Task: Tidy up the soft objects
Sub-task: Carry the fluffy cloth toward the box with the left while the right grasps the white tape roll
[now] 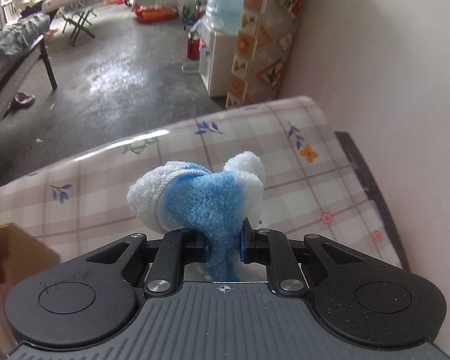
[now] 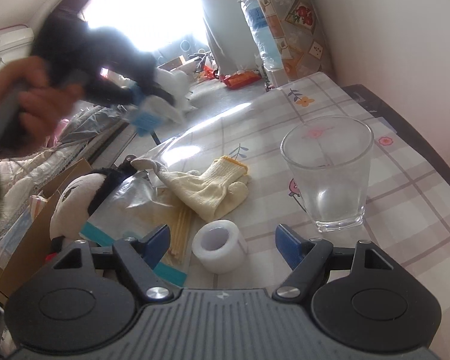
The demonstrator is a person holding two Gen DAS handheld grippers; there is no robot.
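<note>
I see a clear drinking glass (image 2: 327,174) upright on the checked floral tablecloth (image 2: 405,210), a white tape roll (image 2: 217,247) near it, and wooden sticks (image 2: 180,231) in a clear bag.

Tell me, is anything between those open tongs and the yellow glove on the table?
Partly. A white tape roll sits just ahead of the open right tongs, between them and the pale yellow glove. The glass stands off to the right, clear of that path.
</note>
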